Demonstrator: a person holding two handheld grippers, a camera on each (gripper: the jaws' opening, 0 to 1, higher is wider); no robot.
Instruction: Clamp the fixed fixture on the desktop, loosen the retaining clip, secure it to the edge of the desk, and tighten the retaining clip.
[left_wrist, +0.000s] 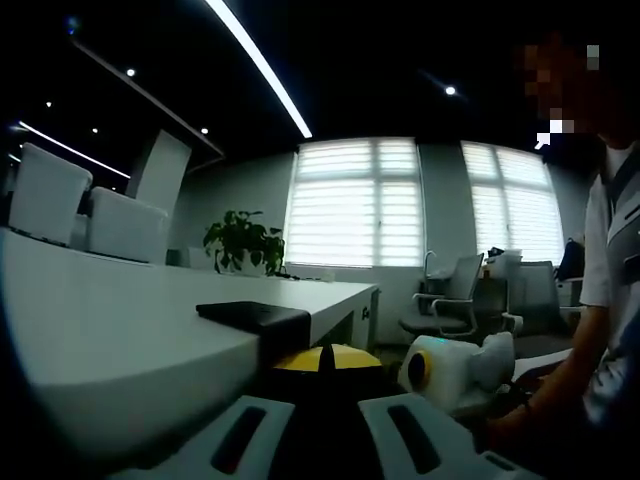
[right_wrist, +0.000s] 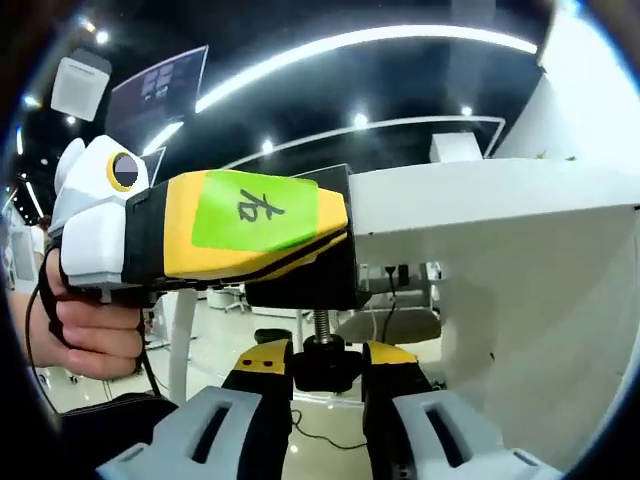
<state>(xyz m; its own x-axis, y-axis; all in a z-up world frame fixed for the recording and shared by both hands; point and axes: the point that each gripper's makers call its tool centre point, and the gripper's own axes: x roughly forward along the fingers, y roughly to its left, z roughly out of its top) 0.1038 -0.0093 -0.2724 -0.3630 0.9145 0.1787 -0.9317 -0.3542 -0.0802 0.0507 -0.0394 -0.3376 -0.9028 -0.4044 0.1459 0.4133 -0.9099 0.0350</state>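
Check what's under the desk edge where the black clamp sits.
In the right gripper view, a threaded screw runs down from the black clamp to a black knob between the right gripper fingers. The left gripper covers the clamp's upper part.

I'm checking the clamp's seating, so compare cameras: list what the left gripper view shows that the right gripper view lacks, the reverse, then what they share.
Left gripper view: a green potted plant, blind-covered windows, and the black clamp fixture seen from above, its top plate on the white desk.
Right gripper view: the threaded metal screw under the desk, its black knob between the right gripper's jaws, and a hand holding the yellow, green-labelled left gripper.
Shared: desk and fixture.
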